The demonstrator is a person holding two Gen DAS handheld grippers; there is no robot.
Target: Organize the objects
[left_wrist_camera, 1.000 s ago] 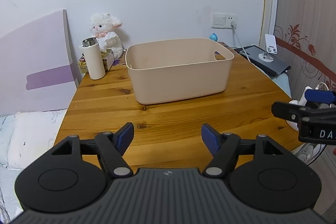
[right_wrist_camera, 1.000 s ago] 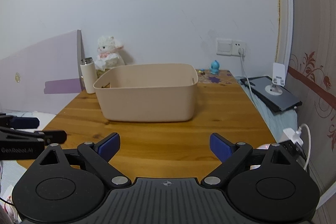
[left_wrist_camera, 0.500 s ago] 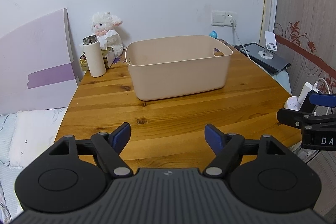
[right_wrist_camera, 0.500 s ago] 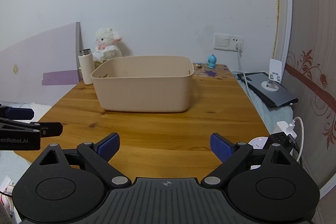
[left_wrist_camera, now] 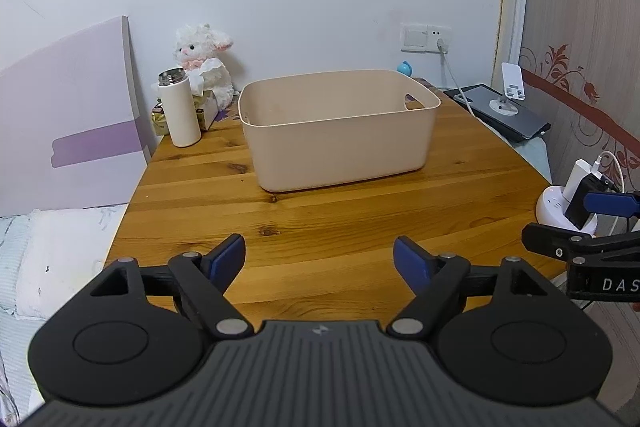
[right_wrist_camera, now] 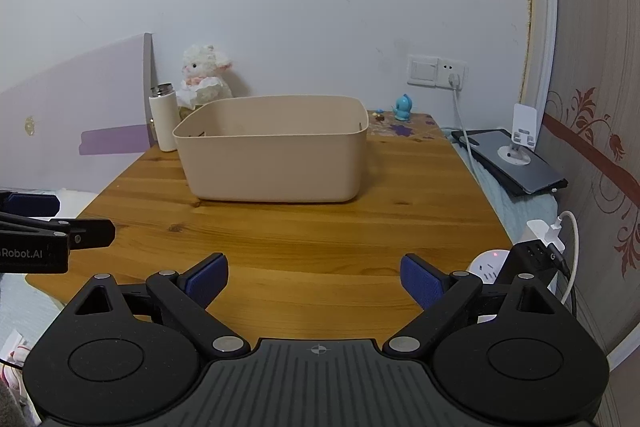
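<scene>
A beige plastic bin (left_wrist_camera: 340, 143) stands at the middle back of the wooden table (left_wrist_camera: 360, 223); it also shows in the right wrist view (right_wrist_camera: 276, 163). A white flask (left_wrist_camera: 179, 109) and a white plush lamb (left_wrist_camera: 202, 65) stand at the back left, also in the right wrist view as the flask (right_wrist_camera: 163, 119) and the lamb (right_wrist_camera: 204, 75). My left gripper (left_wrist_camera: 319, 259) is open and empty above the table's front edge. My right gripper (right_wrist_camera: 314, 277) is open and empty over the front edge, right of the left one.
A small blue figurine (right_wrist_camera: 403, 107) stands at the back right corner. A dark tablet with a white phone stand (right_wrist_camera: 516, 163) lies right of the table. A white power strip with plugs (right_wrist_camera: 520, 259) sits low at the right. A purple board (left_wrist_camera: 68, 123) leans at the left.
Both grippers have drawn back from the bin and risen slightly; the bin looks smaller and farther. Both stay open and empty.
</scene>
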